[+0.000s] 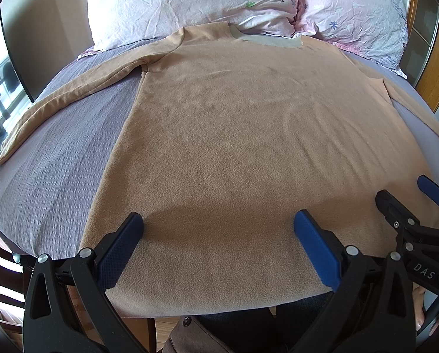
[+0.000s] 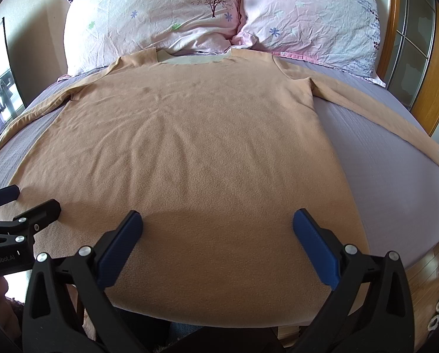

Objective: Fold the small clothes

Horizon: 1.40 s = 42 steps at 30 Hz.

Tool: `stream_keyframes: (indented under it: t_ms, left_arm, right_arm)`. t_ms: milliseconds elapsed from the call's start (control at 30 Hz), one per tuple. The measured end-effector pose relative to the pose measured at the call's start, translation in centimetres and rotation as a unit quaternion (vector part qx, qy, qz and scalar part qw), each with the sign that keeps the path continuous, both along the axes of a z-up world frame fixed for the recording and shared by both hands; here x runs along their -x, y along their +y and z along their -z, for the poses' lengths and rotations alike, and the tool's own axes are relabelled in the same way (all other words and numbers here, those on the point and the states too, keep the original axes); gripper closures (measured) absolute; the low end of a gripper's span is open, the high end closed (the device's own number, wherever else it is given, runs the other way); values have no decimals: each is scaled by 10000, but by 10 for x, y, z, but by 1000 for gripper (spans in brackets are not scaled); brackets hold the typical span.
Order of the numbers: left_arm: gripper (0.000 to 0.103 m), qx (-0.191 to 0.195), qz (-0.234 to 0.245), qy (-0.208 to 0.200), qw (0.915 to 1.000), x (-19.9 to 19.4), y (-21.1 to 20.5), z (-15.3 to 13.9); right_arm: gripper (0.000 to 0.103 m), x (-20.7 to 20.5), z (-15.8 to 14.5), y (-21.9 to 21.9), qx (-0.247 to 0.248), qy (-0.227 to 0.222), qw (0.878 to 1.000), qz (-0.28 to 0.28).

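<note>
Step in hand, as judged: start of the fold. The tan long-sleeved top (image 1: pixel 249 135) lies spread flat and unfolded, so no fold is yet made.

Your left gripper (image 1: pixel 218 229) hangs over the hem with its fingers spread wide, pinching nothing. Your right gripper (image 2: pixel 218 229) matches it: fingers spread, nothing between them, poised above the hem further to the right. In the left wrist view the right gripper shows at 4 o'clock; in the right wrist view the left one shows at 8 o'clock.

Location: the top lies on the grey-lilac bed sheet (image 1: pixel 57 170), hem at 6 o'clock nearest you, pale collar (image 2: pixel 196 58) at 12 o'clock, just short of the two floral pillows (image 2: pixel 166 14).

Appearance: fleecy, matte, soft-looking cloth; shallow wrinkles across the chest. Left sleeve (image 1: pixel 72 94) stretches out toward 9 o'clock, right sleeve (image 2: pixel 381 114) toward 3 o'clock, both lying flat on the sheet.

Next move, probably: bring a sleeve inward over the body, or pinch both hem corners. Either calls for lowering the fingers onto one edge and closing on the fabric cleanly.
</note>
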<state>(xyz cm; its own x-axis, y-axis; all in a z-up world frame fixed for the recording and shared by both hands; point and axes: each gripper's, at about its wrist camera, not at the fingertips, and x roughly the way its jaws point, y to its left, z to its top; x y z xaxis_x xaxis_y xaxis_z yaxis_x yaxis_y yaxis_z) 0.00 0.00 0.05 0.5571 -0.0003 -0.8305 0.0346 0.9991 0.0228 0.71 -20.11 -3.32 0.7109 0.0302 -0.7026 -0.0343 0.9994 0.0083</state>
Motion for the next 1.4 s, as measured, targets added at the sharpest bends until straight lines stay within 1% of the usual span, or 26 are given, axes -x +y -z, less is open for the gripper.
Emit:
stream_keyframes:
  t_ms: [433,500,533,600,633,700,733,800,833,867,900,933,967,1000,1033,1100,1133,1167,1200,1300,1333,1400]
  left_arm:
    - [1,-2,3,-9,10000,0,0,0]
    - [1,-10,12,-13,10000,-1,0,0]
    - [1,-12,21,-35,10000,0,0,0]
    - [1,-18,50,-142,9999,1,0,0]
    - [1,-15,69,-204,9998,6,0,-2]
    - [1,-27,155,-374,9992,9,0,-1]
    - [1,-23,193,-403,9990,5,-1,-2]
    - [1,27,265,-395,9989,4,3,-2]
    - [1,72,316,-412,9986,1,4,-3]
    - [1,164,375,-452,9981,-2,6,-3]
    - [1,281,427,-498,9975,-3,8,-4]
    - [1,564,518,-584,9954,-7,13,-7]
    - [1,867,591,-672,9922,-11,19,-10]
    - [1,1081,629,-751,9893,-12,23,-12]
    - [1,1421,679,-928,9832,-16,30,-16]
    - [1,1859,671,-1362,9708,-20,45,-26]
    - [1,1895,607,-1509,9683,-21,49,-30]
    - [1,1896,512,-1672,9662,-23,55,-35]
    - [1,1886,454,-1752,9652,-25,58,-37]
    - [1,1992,225,-1890,9613,-37,77,-43]
    - [1,2124,118,-1932,9578,-41,86,-43]
    - [1,2368,-148,-2025,9501,-46,105,-43]
  right_arm:
    - [2,0,0,1,5,-15,10000,-7]
    - [2,1,1,0,-8,-113,9999,-81]
    - [2,1,1,-2,-28,-210,9996,-208]
    - [2,-2,-4,-14,-215,-327,9980,-494]
    - [2,-4,-7,-30,-518,-315,9976,-348]
    - [2,-5,-22,-74,-1092,-512,9926,121]
    - [2,-6,-34,-112,-1475,-711,9847,599]
    - [10,-6,-48,-181,-2200,-979,9608,1372]
    - [20,-8,-50,-226,-2642,-993,9399,1919]
    - [28,-9,-49,-260,-2970,-937,9220,2301]
    - [33,-12,-47,-289,-3256,-880,9053,2581]
    - [40,-17,-40,-326,-3563,-794,8824,2969]
    - [48,-21,-35,-348,-3707,-706,8671,3252]
    - [52,-24,-28,-368,-3847,-593,8504,3539]
    - [56,-29,-19,-391,-4051,-524,8305,3787]
    - [58,-37,-9,-419,-4143,-396,8091,4150]
    - [58,-40,-6,-425,-4158,-378,8032,4249]
    - [61,-44,-2,-432,-4204,-363,7964,4333]
    - [62,-46,-1,-438,-4241,-402,7921,4372]
    - [62,-55,3,-440,-4207,-469,7871,4486]
    - [64,-57,5,-442,-4224,-559,7844,4508]
    - [84,-60,9,-448,-4199,-620,7829,4549]
